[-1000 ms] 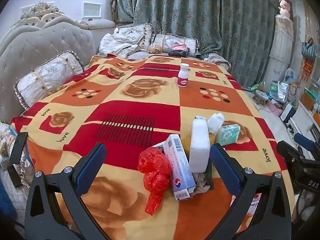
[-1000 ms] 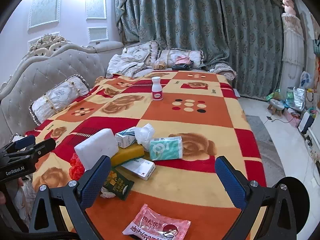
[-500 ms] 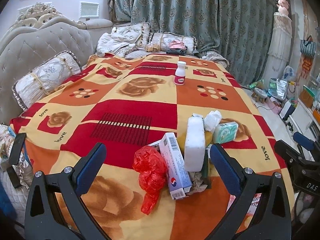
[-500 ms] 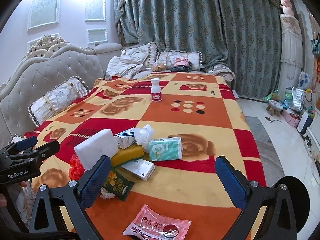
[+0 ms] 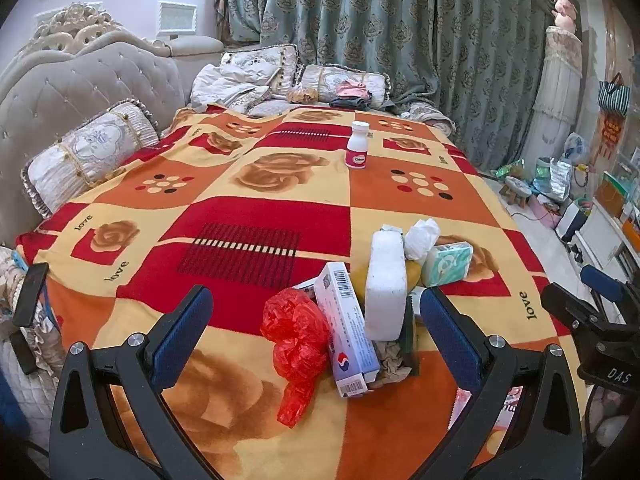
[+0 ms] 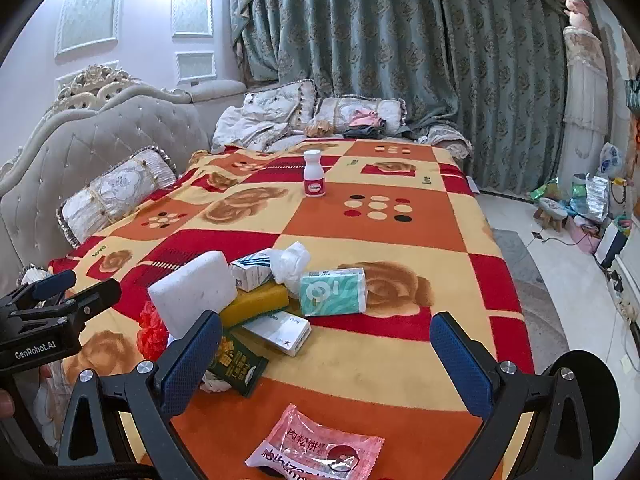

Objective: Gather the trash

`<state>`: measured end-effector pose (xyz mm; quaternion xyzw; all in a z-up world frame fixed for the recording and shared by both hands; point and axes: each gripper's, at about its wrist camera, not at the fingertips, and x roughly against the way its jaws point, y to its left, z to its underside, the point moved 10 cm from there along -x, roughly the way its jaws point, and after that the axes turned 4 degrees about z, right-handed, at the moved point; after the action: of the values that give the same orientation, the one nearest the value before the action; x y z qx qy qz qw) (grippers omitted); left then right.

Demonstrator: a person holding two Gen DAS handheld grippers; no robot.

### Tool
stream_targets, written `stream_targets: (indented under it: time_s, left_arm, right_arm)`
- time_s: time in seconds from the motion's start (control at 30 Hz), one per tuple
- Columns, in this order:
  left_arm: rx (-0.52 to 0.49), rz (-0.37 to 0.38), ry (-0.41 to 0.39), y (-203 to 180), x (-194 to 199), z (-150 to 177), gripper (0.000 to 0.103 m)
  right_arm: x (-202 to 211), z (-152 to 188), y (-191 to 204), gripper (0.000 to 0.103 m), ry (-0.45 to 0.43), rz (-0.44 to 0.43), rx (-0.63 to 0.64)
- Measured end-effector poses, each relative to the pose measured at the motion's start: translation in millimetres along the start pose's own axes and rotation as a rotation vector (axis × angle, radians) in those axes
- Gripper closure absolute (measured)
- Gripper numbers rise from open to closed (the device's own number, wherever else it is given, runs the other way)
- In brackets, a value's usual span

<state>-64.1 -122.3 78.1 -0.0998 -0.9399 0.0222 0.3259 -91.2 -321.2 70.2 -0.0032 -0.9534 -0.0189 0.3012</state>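
Patterned bedspread (image 5: pixel 248 216) carries a trash pile. Left wrist view: left gripper (image 5: pixel 316 320) spread wide, empty, framing red plastic bag (image 5: pixel 298 344) and barcoded carton (image 5: pixel 348 336). Right wrist view: right gripper (image 6: pixel 326 348) wide, empty, above pink snack wrapper (image 6: pixel 316 448). Step: approach; next, descend and close.

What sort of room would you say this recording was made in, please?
Most likely a bedroom or living room in a home. A tufted headboard and cushions border a wide surface under a patterned blanket, with heavy floor-length curtains behind. Household clutter sits on the floor.
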Motion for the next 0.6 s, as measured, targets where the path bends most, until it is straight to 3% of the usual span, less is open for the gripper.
stream_targets:
  time_s: [0.6]
  left_arm:
    - [-0.006,0.0,0.001,-3.1,-0.7,2.6,0.0]
  right_arm:
    - [-2.4,3.7,1.4,0.0,0.015,0.0,0.009]
